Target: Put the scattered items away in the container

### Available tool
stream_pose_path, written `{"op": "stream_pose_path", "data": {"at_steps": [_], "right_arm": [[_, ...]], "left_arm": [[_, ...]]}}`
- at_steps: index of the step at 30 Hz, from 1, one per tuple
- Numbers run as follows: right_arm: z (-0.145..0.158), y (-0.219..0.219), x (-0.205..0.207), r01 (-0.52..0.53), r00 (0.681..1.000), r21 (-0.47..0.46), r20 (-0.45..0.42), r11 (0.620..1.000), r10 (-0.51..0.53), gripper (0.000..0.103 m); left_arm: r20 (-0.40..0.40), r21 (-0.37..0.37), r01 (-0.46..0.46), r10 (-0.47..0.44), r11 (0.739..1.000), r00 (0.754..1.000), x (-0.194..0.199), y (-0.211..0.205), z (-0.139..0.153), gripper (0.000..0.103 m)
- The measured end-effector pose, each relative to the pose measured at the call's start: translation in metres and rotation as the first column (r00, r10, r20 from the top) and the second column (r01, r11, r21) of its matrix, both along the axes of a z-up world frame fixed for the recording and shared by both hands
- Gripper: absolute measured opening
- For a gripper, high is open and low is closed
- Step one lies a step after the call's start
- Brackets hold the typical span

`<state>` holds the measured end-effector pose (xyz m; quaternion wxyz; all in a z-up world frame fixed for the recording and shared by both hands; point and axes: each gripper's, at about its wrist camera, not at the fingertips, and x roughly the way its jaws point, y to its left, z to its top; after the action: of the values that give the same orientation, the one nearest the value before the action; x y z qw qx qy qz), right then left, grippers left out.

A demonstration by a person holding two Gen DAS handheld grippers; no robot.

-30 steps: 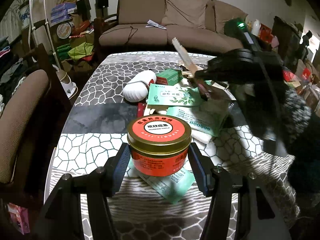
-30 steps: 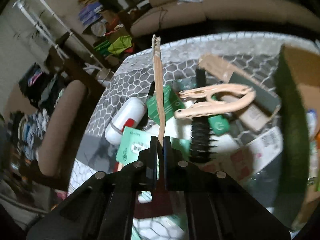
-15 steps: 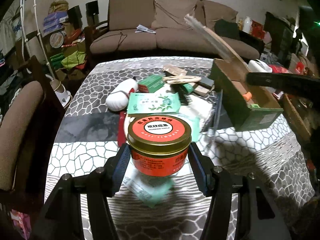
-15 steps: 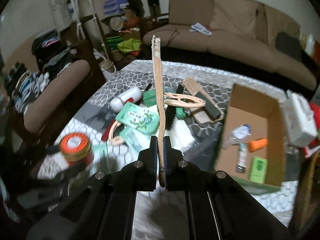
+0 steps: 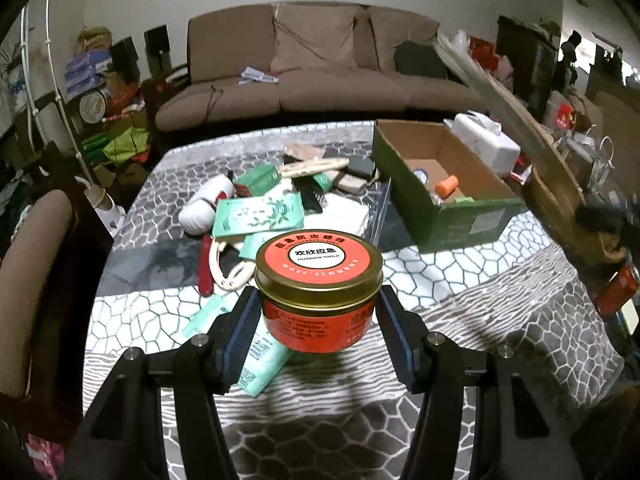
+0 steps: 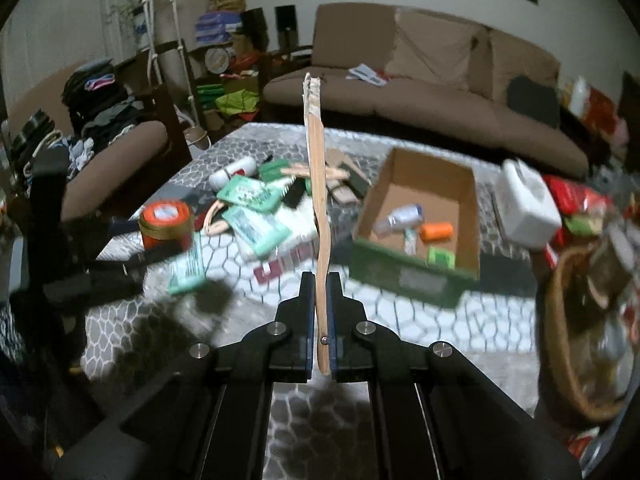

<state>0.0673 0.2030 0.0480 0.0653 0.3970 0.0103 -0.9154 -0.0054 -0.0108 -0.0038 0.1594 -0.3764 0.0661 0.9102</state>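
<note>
Between the blue pads of the left gripper (image 5: 318, 312) sits a red tin (image 5: 318, 280) with a gold rim, clamped at its sides and held clear of the table (image 5: 500, 320), while the right gripper (image 6: 320, 304) has its fingers pressed nearly together on the lower end of a folded bamboo fan (image 6: 318, 184) that stands upright ahead of it. Both loads look bound for the cardboard box (image 6: 404, 268), which lies open on the table to the right of the clutter and already holds a small bottle (image 6: 402, 216), an orange spool (image 6: 436, 231) and a green packet (image 6: 440, 258). To do this step well, I would bring one gripper over the box at a time, since the fan is long and could catch the near wall or knock the tin; the fan probably needs tipping flat along the box's length before release, and the tin should be lowered into a bare corner before the pads part. Loose items remain in a heap near the table's middle: green packets (image 5: 260, 214), a white bottle (image 5: 206, 204), a black brush (image 5: 312, 196). A grey cloth with a cobble pattern covers the table; behind it stands a brown sofa (image 5: 320, 76), a padded chair (image 5: 28, 264) at the left, and a white tissue box (image 6: 526, 208) just beside the cardboard box.
</note>
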Motion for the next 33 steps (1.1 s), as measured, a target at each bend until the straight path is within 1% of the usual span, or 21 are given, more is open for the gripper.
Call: {"op": "stream_pose_path", "data": {"at_steps": [4,7,11,13,15,18,20,22,24,26,27,31,33], "right_arm": [[-0.014,0.014,0.021,0.022,0.999,0.038,0.025,0.999,-0.023,0.006],[-0.017,0.023,0.029,0.037,0.998,0.022,0.041,0.999,-0.038,0.006],[-0.019,0.028,0.036,0.027,0.999,0.009,0.041,1.000,-0.027,0.005],[-0.021,0.026,0.036,0.012,0.999,0.002,0.046,1.000,-0.012,0.003],[-0.022,0.025,0.036,-0.006,0.999,-0.001,0.040,1.000,0.006,0.003],[-0.025,0.029,0.030,-0.010,1.000,-0.008,0.028,1.000,0.010,0.003],[-0.031,0.039,0.021,0.009,0.999,-0.026,0.039,1.000,-0.008,0.003],[-0.041,0.052,0.011,0.029,0.997,-0.071,0.070,0.997,-0.025,0.004],[-0.052,0.062,0.003,0.043,0.994,-0.108,0.102,0.993,-0.032,0.007],[-0.063,0.066,-0.002,0.053,0.991,-0.106,0.130,0.993,-0.039,0.011],[-0.067,0.068,-0.004,0.058,0.988,-0.101,0.146,0.993,-0.043,0.016],[-0.078,0.072,-0.007,0.057,0.983,-0.099,0.180,0.993,-0.039,0.016],[-0.081,0.072,-0.008,0.056,0.980,-0.100,0.196,0.993,-0.036,0.016]], "left_arm": [[0.002,0.014,0.009,-0.009,1.000,1.000,-0.001,0.000,0.001,0.059],[0.041,0.027,0.038,-0.039,0.999,0.998,0.003,0.007,0.000,0.059],[0.057,-0.032,0.121,-0.119,0.992,0.991,0.021,0.044,-0.006,0.059],[0.057,-0.046,0.150,-0.147,0.988,0.988,0.029,0.060,-0.006,0.059],[0.045,-0.077,0.181,-0.178,0.981,0.983,0.036,0.075,-0.003,0.059],[0.007,-0.104,0.202,-0.202,0.974,0.979,0.045,0.093,0.004,0.060],[0.016,-0.115,0.230,-0.230,0.966,0.973,0.044,0.104,0.001,0.060],[0.052,-0.111,0.242,-0.238,0.964,0.970,0.037,0.108,-0.009,0.060],[0.079,-0.136,0.246,-0.237,0.960,0.968,0.032,0.109,-0.017,0.060],[0.077,-0.140,0.256,-0.247,0.957,0.966,0.031,0.108,-0.019,0.060],[0.082,-0.133,0.257,-0.248,0.957,0.965,0.029,0.107,-0.020,0.060],[0.093,-0.123,0.242,-0.232,0.962,0.968,0.023,0.101,-0.026,0.060],[0.104,-0.129,0.239,-0.226,0.962,0.969,0.019,0.099,-0.030,0.060]]}}
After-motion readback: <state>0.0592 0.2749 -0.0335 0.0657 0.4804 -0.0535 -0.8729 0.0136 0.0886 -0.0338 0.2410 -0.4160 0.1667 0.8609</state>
